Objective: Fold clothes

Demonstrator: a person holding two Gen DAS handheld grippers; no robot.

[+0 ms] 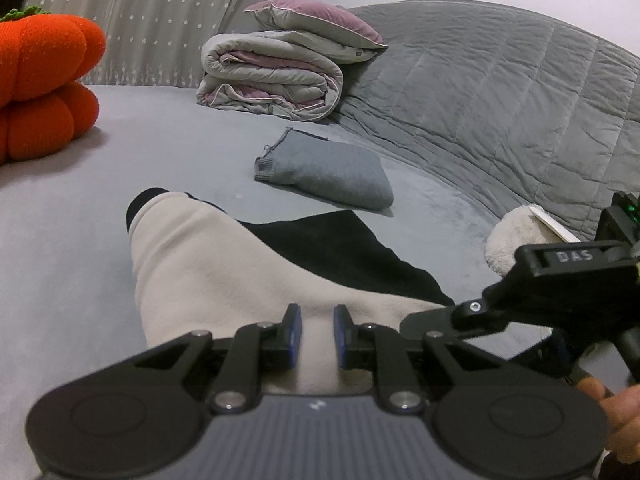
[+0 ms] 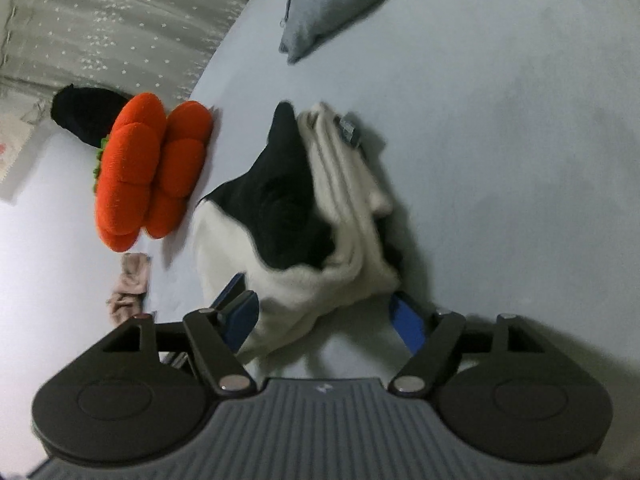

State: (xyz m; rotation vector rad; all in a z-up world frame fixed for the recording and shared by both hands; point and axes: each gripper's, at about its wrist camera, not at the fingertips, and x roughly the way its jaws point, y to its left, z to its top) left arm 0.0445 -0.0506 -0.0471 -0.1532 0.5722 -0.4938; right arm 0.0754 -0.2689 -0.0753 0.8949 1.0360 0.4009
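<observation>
Left wrist view: an orange pumpkin cushion is seen far left on the grey bed; the cream-and-black garment is pinched in the narrow left gripper; a folded grey sweater lies beyond; the right gripper is spread wide, garment unpressed between its pads.

Bare sheet left, folded grey sweater ahead
</observation>
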